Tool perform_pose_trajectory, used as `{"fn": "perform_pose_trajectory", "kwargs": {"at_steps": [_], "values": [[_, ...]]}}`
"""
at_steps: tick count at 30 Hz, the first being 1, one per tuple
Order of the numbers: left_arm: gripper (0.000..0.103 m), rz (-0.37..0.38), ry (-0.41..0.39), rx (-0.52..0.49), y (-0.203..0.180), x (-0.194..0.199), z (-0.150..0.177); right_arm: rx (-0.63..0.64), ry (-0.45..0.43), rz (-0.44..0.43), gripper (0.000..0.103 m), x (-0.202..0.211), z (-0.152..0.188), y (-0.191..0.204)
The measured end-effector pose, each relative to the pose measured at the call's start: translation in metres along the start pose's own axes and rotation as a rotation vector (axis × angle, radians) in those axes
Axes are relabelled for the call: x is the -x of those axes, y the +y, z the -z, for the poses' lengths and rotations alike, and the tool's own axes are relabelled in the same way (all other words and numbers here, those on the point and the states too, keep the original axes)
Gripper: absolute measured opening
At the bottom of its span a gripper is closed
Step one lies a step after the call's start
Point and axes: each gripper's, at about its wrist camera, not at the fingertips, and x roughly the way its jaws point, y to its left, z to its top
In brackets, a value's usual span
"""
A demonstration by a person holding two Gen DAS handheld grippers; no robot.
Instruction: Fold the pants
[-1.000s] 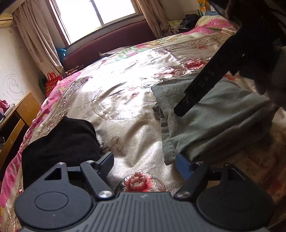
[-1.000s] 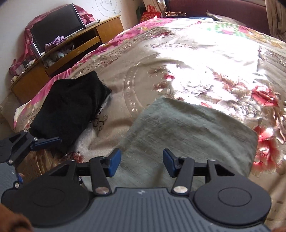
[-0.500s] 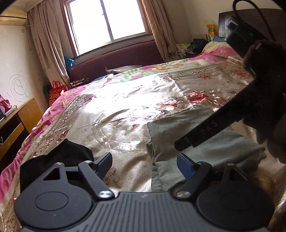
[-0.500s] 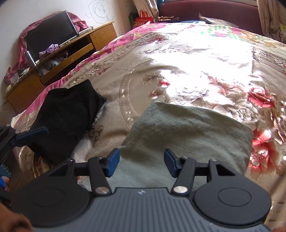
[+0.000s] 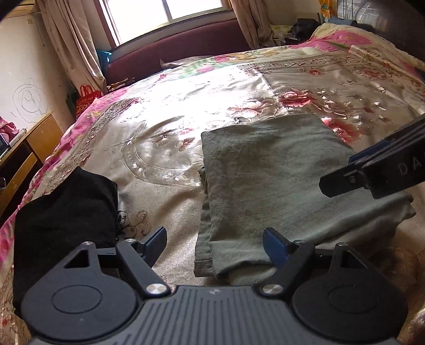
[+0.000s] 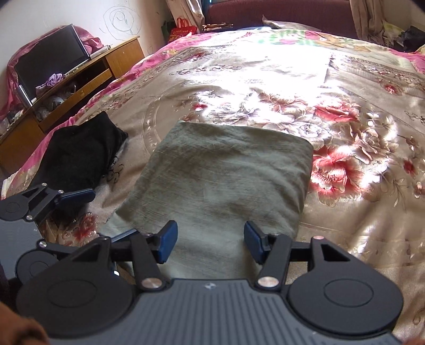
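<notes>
A floral satin bedspread (image 6: 265, 66) is seen, on which the grey-green folded pants (image 6: 225, 175) lie centrally. Left of the pants, a crumpled black garment (image 6: 79, 154) rests. Over the pants' near edge, the left gripper (image 5: 215, 245) and right gripper (image 6: 208, 242) are held with fingers apart, nothing gripped.

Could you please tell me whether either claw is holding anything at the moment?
Nothing: both the left claw and right claw are open above the folded grey-green fabric pants.

Home bedroom: floral-quilted bed (image 5: 186, 111), curtained window (image 5: 164, 13).
</notes>
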Motion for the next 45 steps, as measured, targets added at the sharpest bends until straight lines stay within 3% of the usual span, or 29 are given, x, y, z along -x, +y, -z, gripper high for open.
{"fn": "perform_pose_trajectory", "kwargs": {"at_steps": [6,12,23,29,45], "values": [[0.093,-0.008,-0.026,0.016,0.000,0.013,-0.008,-0.011,-0.028,0.027,0.060,0.012,0.005,-0.005],[0.103,-0.088,-0.057,0.009,-0.017,0.020,-0.006,-0.009,-0.051,0.052,0.061,0.022,0.016,-0.003],[0.103,-0.051,-0.010,0.127,-0.024,0.017,0.006,-0.053,-0.051,0.055,0.064,0.032,0.038,-0.010],[0.103,-0.090,-0.006,0.100,-0.034,0.020,0.009,-0.078,-0.056,0.048,0.064,0.038,0.049,-0.011],[0.103,-0.083,-0.017,0.122,-0.037,0.029,0.013,-0.068,-0.033,0.070,0.065,0.041,0.066,-0.003]]}}
